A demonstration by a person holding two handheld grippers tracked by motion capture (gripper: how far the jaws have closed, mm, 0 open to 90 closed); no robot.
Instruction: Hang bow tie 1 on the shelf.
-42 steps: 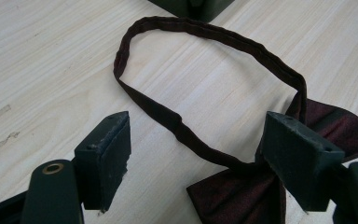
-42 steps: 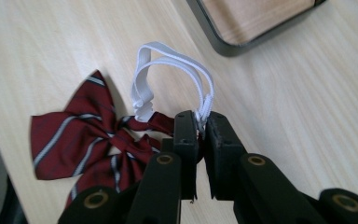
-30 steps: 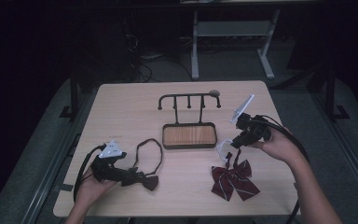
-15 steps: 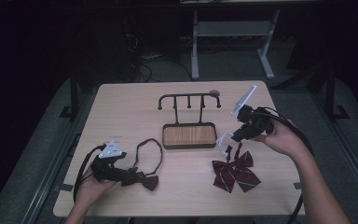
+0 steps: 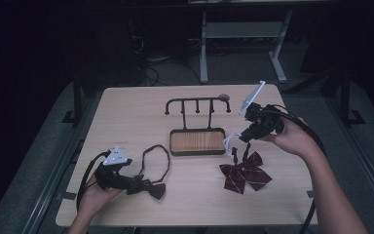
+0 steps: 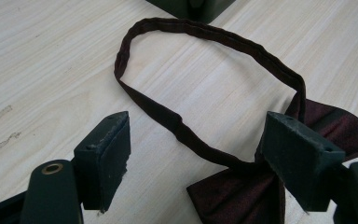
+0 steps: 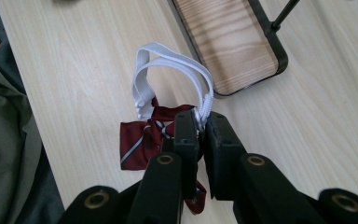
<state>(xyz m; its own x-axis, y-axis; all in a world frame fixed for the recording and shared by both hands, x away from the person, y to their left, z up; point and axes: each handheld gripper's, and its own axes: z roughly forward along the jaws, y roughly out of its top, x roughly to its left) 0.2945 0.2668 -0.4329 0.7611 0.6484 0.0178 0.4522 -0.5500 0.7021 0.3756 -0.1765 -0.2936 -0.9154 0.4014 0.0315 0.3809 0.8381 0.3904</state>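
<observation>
Legible text: none. No labels, brands, nos. or signs readable on any item in high view or either gripper view.

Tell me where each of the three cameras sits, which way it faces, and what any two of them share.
High view: above the person's side, looking forward and down at the table; both forearms enter from below, with the left gripper and right gripper.
Left gripper view: rides the left gripper, looking between open jaws at the dark bow tie and its loop.
Right gripper view: rides the right gripper, jaws shut on the white strap of the striped red bow tie.
Shared: the wooden-based rack shows in the high and right gripper views.
</observation>
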